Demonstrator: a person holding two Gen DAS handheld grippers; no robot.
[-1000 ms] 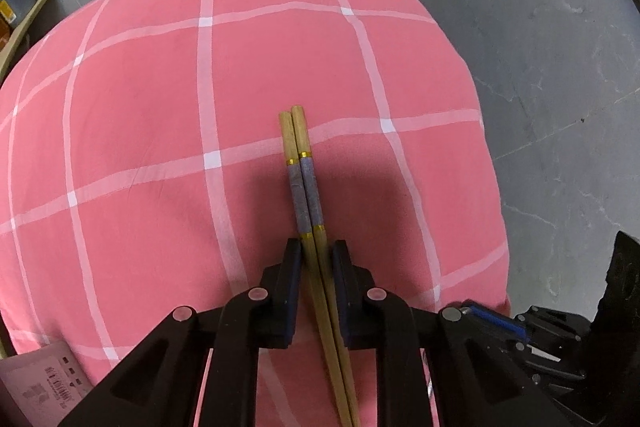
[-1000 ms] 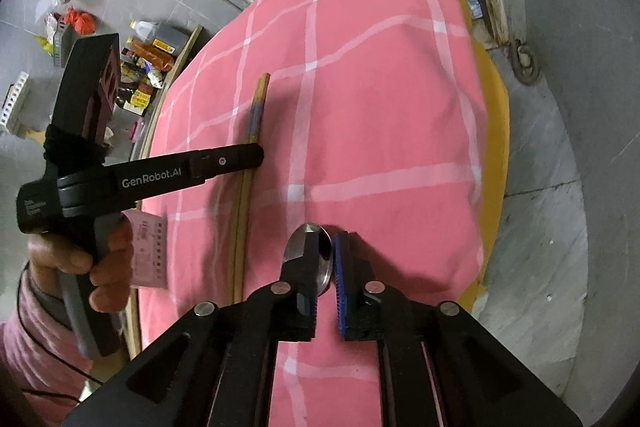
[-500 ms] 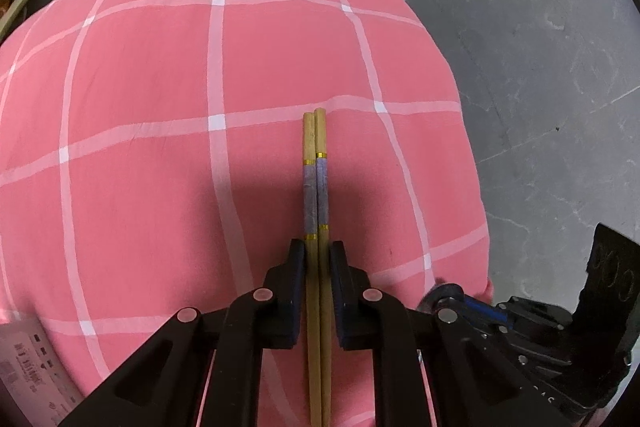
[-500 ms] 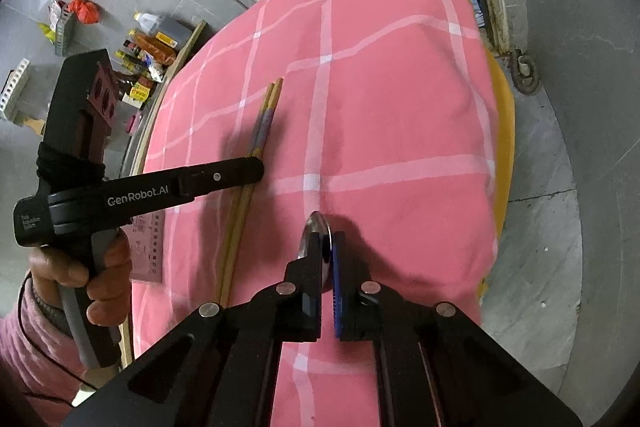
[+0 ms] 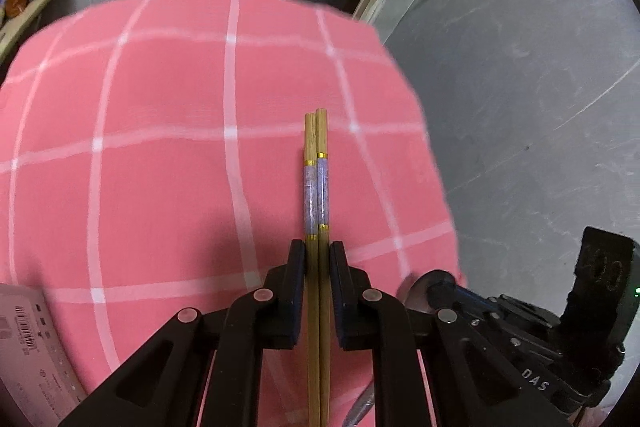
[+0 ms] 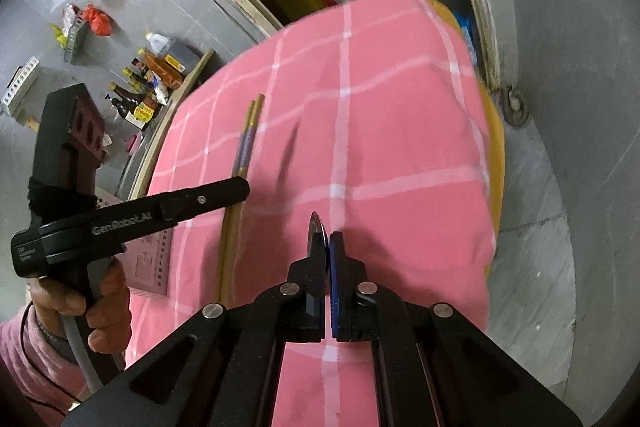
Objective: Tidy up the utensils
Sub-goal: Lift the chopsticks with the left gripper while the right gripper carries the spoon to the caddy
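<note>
At the bottom centre of the left wrist view, the left gripper [image 5: 318, 255] is clenched on a pair of wooden chopsticks [image 5: 317, 187]. The sticks are pressed side by side between the two fingers [image 5: 297, 267]; their banded blue-grey ends project forward, toward the middle of the frame, over the pink checked tablecloth [image 5: 160, 147].

At the bottom centre of the right wrist view, the right gripper [image 6: 326, 247] is clamped on a metal spoon [image 6: 316, 231]. The bowl is held edge-on, its tip standing just past the fingers, and the jaws have just been closing on it. The same chopsticks [image 6: 246, 143] are seen left of centre in that view, carried by the left gripper [image 6: 236, 189], whose handle is gripped by a person's hand [image 6: 80, 307] at lower left.

The step in hand is judged to be the lift-off: both utensils are taken up, and neither is yet put away. The next move calls for a holder or tray to be found and for each utensil to be lowered into it.

No utensil container is seen in either view. Only a printed card [image 5: 28, 347] lies on the table [image 6: 494, 131] at lower left, and bottles [image 6: 140, 99] are ranged on the floor at upper left.
</note>
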